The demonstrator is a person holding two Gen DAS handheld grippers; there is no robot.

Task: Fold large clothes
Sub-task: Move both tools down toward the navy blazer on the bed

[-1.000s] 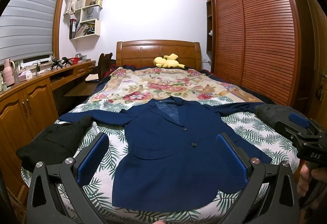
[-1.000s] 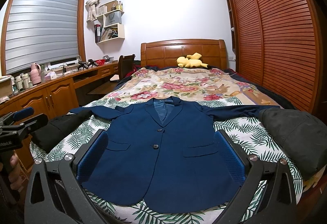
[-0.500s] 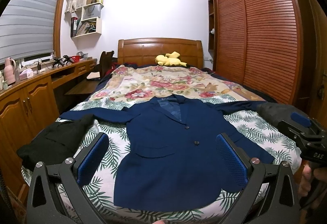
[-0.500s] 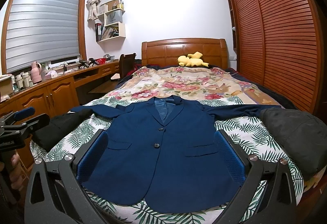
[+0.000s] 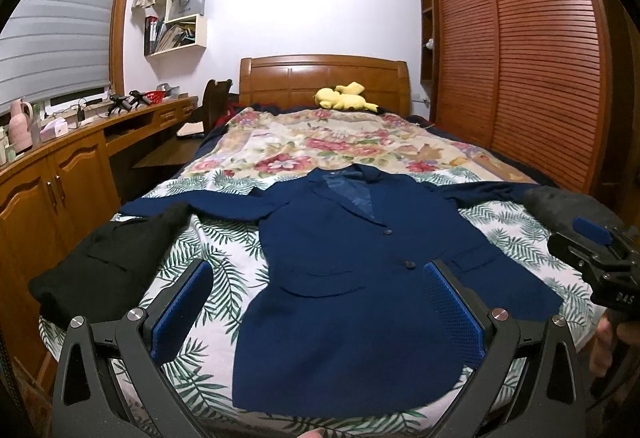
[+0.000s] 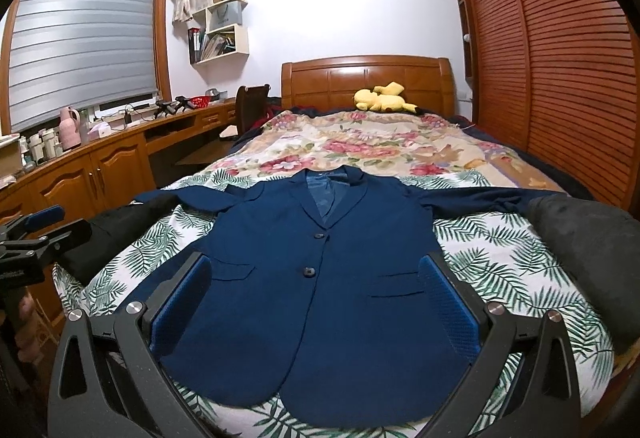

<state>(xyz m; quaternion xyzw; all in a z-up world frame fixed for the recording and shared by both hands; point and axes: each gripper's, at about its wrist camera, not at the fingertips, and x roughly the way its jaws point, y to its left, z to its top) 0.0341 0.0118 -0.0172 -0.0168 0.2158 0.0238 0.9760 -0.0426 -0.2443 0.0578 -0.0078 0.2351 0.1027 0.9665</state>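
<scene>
Bedspread (image 6: 500, 262) under flat navy blazer (image 6: 320, 278)

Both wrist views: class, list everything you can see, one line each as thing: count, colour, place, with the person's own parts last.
blazer: one, navy, flat and buttoned on the bed's near end, sleeves spread.
black garment: one, bed's left edge.
dark grey garment: one, bed's right edge.
leaf-print sheet: one, white and green, under the blazer.
floral quilt: one, cream and red, behind the blazer.
plush toy: one, yellow, by the headboard.
headboard: one, wooden.
wardrobe: one, reddish slatted doors, right.
wall shelf: one, white, left wall.
left gripper: one, black with blue pads, open.
right gripper: one, same, open.
</scene>
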